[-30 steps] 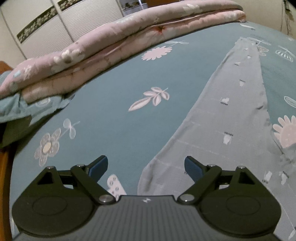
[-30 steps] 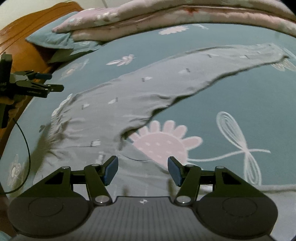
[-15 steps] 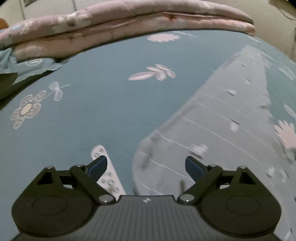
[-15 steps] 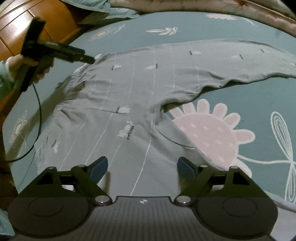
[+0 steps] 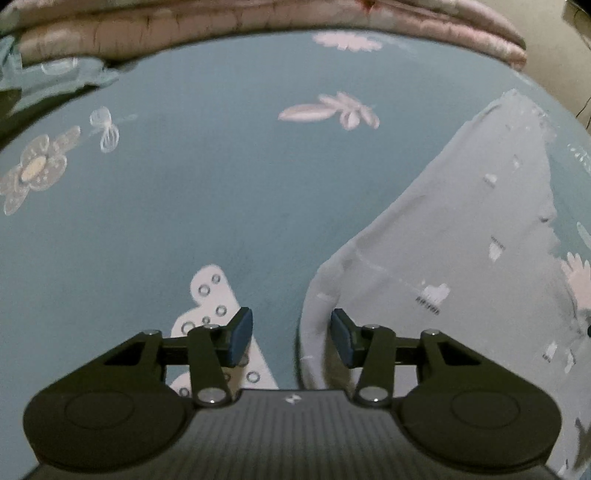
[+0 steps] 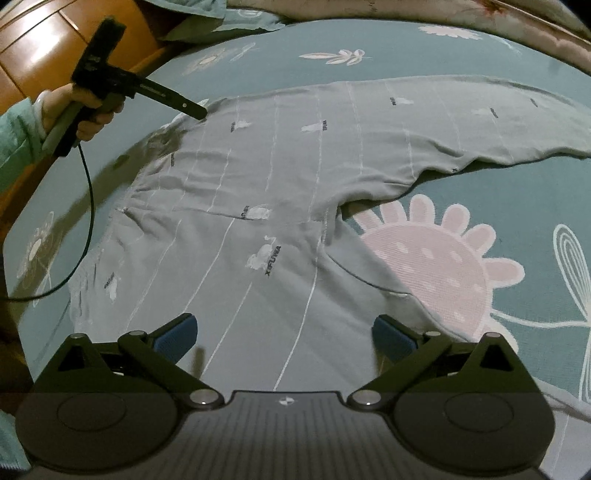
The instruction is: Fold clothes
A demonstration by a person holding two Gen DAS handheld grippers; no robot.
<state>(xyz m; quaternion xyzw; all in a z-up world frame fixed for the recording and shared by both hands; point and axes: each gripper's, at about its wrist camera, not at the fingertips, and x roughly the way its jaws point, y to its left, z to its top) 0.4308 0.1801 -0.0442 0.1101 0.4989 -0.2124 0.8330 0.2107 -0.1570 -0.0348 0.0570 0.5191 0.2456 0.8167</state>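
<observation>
A grey pair of printed trousers lies spread on the teal flowered bedsheet. My right gripper hovers low over the near part of the trousers, its jaws opening wide with nothing gripped. In the left wrist view the trousers run off to the upper right. My left gripper straddles the near corner edge of the cloth, its jaws closing. One pad lies over the cloth and the other over the bare sheet. The right wrist view shows the left gripper at the trousers' far left corner, held by a hand.
A folded pink quilt lies along the far side of the bed. A teal pillow sits at the far left. A wooden headboard rises beyond the bed's left edge. A black cable hangs from the left gripper.
The left gripper has come down to the trousers' corner and its jaws have narrowed around the edge. The right gripper's jaws have spread wide and it sits closer to the cloth.
</observation>
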